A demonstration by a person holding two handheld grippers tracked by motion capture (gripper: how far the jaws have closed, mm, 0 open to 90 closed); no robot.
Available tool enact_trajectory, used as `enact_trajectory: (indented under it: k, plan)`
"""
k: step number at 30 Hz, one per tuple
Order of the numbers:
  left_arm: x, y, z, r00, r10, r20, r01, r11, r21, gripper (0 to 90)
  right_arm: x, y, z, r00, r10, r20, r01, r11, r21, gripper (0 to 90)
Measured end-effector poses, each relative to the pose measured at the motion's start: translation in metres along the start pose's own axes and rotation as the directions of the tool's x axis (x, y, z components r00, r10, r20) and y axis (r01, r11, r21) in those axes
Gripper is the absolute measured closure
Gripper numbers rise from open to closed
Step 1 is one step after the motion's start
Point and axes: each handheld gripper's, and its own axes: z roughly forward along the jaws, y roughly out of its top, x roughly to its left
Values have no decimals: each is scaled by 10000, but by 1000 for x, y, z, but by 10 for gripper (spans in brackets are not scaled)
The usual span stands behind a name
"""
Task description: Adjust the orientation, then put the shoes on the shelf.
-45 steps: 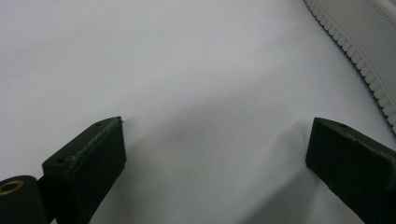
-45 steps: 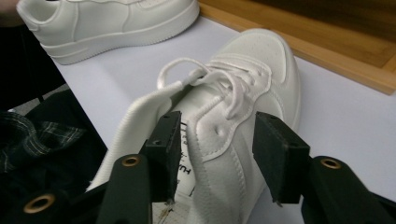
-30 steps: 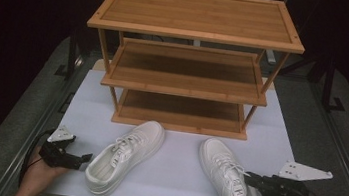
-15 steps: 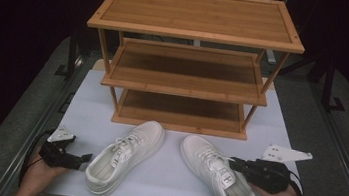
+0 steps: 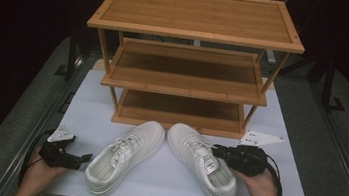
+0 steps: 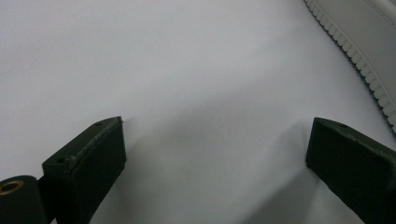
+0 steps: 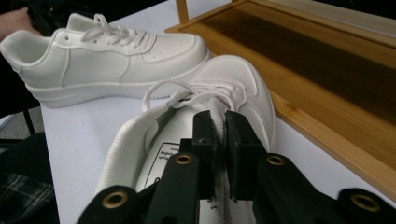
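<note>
Shoe (image 7: pixel 219 100) tongue sits pinched between your right gripper (image 7: pixel 218 140) jaws, which just eased slightly; its label print looks too blurred to read. Your left gripper (image 6: pixel 215 154) rests spread, low over the table (image 6: pixel 163 70).

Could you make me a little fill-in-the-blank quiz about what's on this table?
1. The right gripper is shut on the tongue of the right ____.
2. The wooden rack has ____ shelves.
3. The left gripper has its jaws ____, with nothing between them.
4. Both sneakers' toes point toward the ____.

Missing words: sneaker; three; open; rack
</note>
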Motion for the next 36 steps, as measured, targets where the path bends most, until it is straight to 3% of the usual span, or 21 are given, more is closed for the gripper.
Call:
enact_trajectory:
  k: [5, 10, 13, 20, 22, 26, 29, 36]
  plan:
    - [0, 0, 0, 10000, -13, 5, 13, 10000, -9, 43, -3, -3, -1, 9993, 203, -316, -196, 9995, 228, 633]
    - [0, 1, 0, 10000, 15, 37, -15, 10000, 21, 43, -4, -3, -2, 9991, 345, -232, -338, 9990, 291, 464]
    - [0, 2, -2, 9997, -7, 251, 6, 10000, 49, 44, -4, -3, -6, 9993, 347, -142, -345, 9993, 173, 416]
    - [-15, 27, -26, 9967, 431, 684, -373, 9958, -838, 55, -7, -4, -12, 9989, 440, -130, -440, 9990, 36, 374]
    - [-18, 33, -33, 9946, 375, 970, -260, 9928, -1171, 66, -7, -3, -13, 9989, 433, -158, -433, 9991, -33, 358]
    - [-27, 47, -47, 9863, 509, 1568, -224, 9837, -1784, 72, -5, -1, -13, 9990, 379, -227, -379, 9993, 17, 345]
    - [-36, 56, -51, 9754, 849, 2034, -409, 9765, -2114, 129, -4, -1, -11, 9990, 360, -267, -358, 9993, 77, 345]
    - [-58, 71, -36, 9521, 1417, 2708, -835, 9729, -2157, 168, -1, -2, -5, 9991, 292, -315, -283, 9992, 288, 356]
